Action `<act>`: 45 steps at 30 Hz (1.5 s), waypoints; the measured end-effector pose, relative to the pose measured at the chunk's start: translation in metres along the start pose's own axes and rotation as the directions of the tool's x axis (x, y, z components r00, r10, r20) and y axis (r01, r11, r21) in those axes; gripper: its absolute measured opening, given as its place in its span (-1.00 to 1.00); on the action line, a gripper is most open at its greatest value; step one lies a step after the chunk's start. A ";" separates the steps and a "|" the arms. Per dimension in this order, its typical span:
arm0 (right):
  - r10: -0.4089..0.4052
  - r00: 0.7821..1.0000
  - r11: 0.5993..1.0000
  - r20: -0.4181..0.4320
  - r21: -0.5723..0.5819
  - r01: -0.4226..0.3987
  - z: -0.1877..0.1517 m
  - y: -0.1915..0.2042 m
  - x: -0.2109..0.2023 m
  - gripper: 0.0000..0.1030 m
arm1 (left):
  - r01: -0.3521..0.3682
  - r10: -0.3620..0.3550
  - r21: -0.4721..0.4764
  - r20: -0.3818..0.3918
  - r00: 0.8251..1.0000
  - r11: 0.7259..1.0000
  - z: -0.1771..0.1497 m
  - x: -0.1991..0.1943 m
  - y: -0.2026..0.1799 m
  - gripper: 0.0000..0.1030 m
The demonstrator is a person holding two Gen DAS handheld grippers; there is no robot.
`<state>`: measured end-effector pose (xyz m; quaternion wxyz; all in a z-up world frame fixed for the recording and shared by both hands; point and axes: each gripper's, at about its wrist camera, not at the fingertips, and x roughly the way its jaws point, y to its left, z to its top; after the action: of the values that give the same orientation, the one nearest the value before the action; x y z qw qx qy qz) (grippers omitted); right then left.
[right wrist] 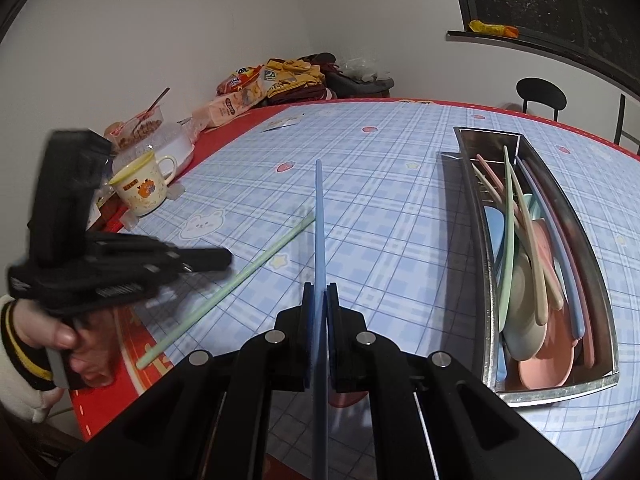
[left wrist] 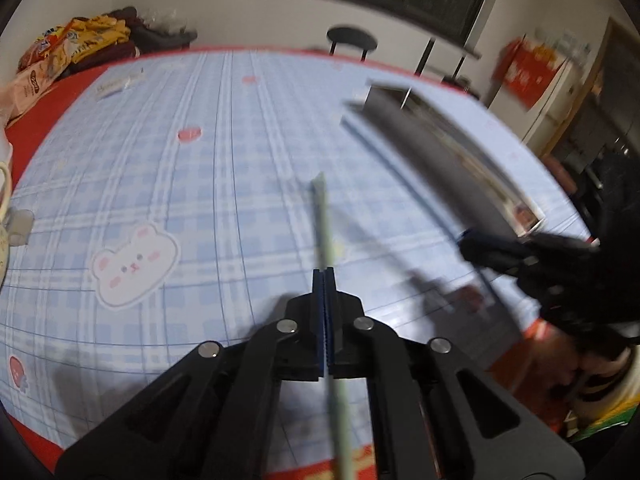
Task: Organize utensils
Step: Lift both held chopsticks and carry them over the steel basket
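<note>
My left gripper (left wrist: 325, 270) is shut on a pale green chopstick (left wrist: 322, 220) and holds it above the table; both show at the left of the right wrist view, the gripper (right wrist: 224, 258) and the chopstick (right wrist: 248, 270). My right gripper (right wrist: 320, 286) is shut on a blue chopstick (right wrist: 319, 216) that points away over the table; it shows blurred at the right of the left wrist view (left wrist: 472, 246). A steel utensil tray (right wrist: 472, 216) at the right holds several pastel chopsticks and spoons; it is blurred in the left wrist view (left wrist: 400, 116).
A blue checked cloth (right wrist: 380, 208) covers the red table. A cream mug (right wrist: 140, 188), a plastic container (right wrist: 176, 144) and snack bags (right wrist: 248, 88) stand along the left edge. A black stool (right wrist: 540, 94) stands beyond the far edge.
</note>
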<state>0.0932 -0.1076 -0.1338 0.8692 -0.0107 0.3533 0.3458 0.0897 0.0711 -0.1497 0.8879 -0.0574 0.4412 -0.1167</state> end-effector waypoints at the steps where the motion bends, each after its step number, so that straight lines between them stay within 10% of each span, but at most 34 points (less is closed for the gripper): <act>1: 0.001 1.000 1.000 0.000 0.003 -0.001 0.000 -0.001 0.000 -0.88 | -0.018 0.018 0.007 -0.020 1.000 1.000 0.000 0.005 0.000 -0.91; 11: 0.019 1.000 1.000 0.004 0.020 -0.019 -0.001 -0.005 -0.001 -0.88 | -0.029 0.033 0.121 -0.035 0.999 0.992 -0.005 -0.007 -0.021 -0.57; 24: 0.032 0.999 0.999 0.007 0.035 -0.032 -0.002 -0.006 -0.004 -0.88 | -0.137 0.150 0.288 -0.023 0.988 0.948 -0.017 0.010 -0.056 -0.78; 32: 0.040 0.999 0.998 0.004 0.047 -0.040 -0.002 -0.007 -0.004 -0.88 | 0.019 -0.019 0.013 -0.017 1.000 1.000 -0.011 -0.003 -0.014 -0.80; 37: 0.049 0.999 0.997 0.014 0.057 -0.049 -0.002 -0.010 -0.005 -0.88 | 0.171 -0.165 -0.142 0.054 0.985 0.975 -0.005 -0.022 0.006 -0.80; 45: 0.068 0.996 0.989 0.050 0.127 -0.074 0.003 -0.022 -0.012 -0.88 | 0.231 -0.201 -0.228 0.145 0.969 0.946 0.016 -0.034 -0.001 -0.80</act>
<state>0.1025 -0.1312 -0.1287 0.8630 0.0660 0.3554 0.3531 0.0828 0.0789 -0.1140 0.8809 -0.2208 0.3890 -0.1546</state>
